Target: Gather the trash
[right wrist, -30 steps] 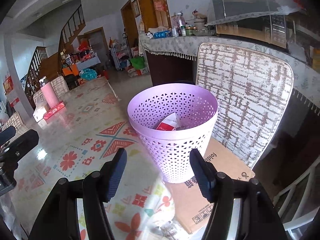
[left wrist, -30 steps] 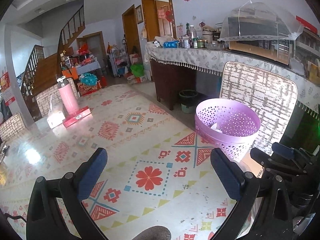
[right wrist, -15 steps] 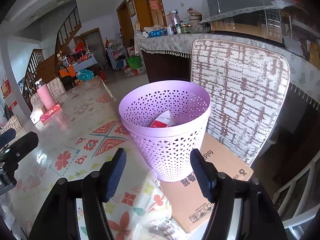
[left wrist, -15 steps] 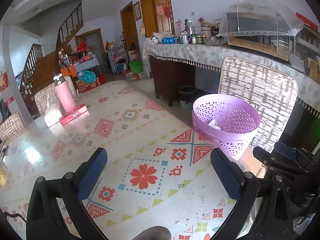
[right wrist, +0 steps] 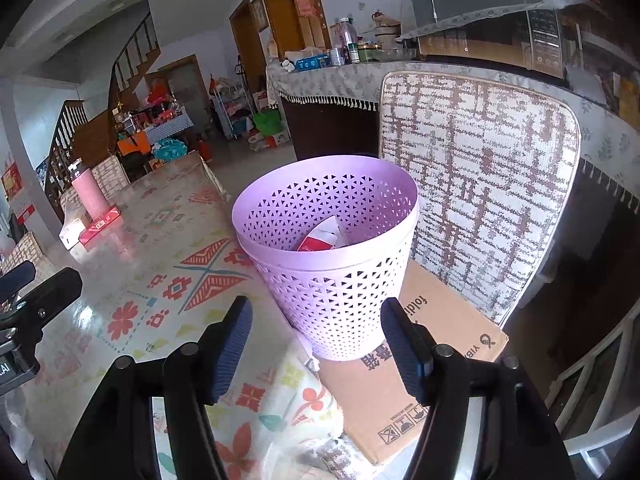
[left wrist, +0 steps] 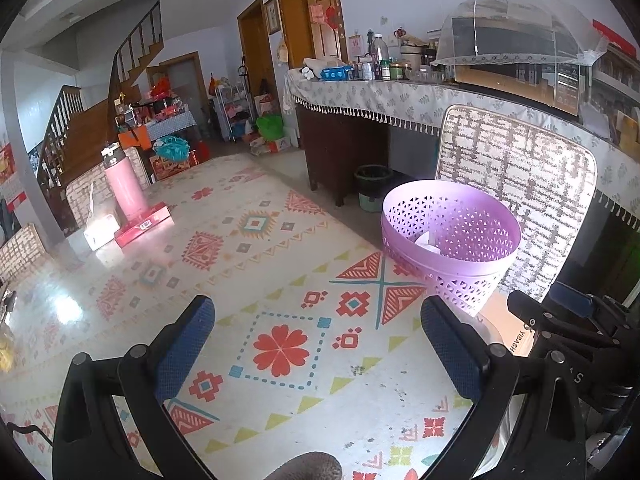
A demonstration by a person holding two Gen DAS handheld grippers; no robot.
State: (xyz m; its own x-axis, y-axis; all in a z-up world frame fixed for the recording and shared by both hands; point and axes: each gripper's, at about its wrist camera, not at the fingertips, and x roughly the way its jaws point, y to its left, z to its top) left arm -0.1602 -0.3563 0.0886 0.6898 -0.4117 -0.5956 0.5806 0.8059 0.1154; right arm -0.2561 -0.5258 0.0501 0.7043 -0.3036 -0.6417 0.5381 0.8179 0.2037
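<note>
Lilac plastic marks the task's container, a perforated basket [left wrist: 452,240] at right of centre in the left wrist view, with pale paper scraps lying inside. The left gripper [left wrist: 316,344] occupies the lower frame with jaws wide and nothing between them, above a glossy patterned tablecloth [left wrist: 248,264]. The right gripper [left wrist: 568,332] shows as dark hardware at the lower right edge. A pink bottle [left wrist: 124,188] stands on a red box [left wrist: 144,224] at mid left, beside a white tissue pack [left wrist: 100,232]. Staircase, doorways and a cluttered counter fill the upper frame.

Right wrist view: the right gripper [right wrist: 316,344] sits low centre, jaws wide and empty, framing the basket [right wrist: 328,240] just beyond the fingertips. A red-and-white carton [right wrist: 320,236] lies in the basket. The basket stands on a flattened cardboard box [right wrist: 420,344] that appears to overhang the table edge, in front of a woven chair back [right wrist: 480,176].

Probable hazards:
- A nudge from either gripper could tip the light basket and spill its contents, given that footing.
- The shiny cloth, bunched at lower centre, may slide or snag.
- No loose trash is visible on the table, so further items may lie out of frame.
</note>
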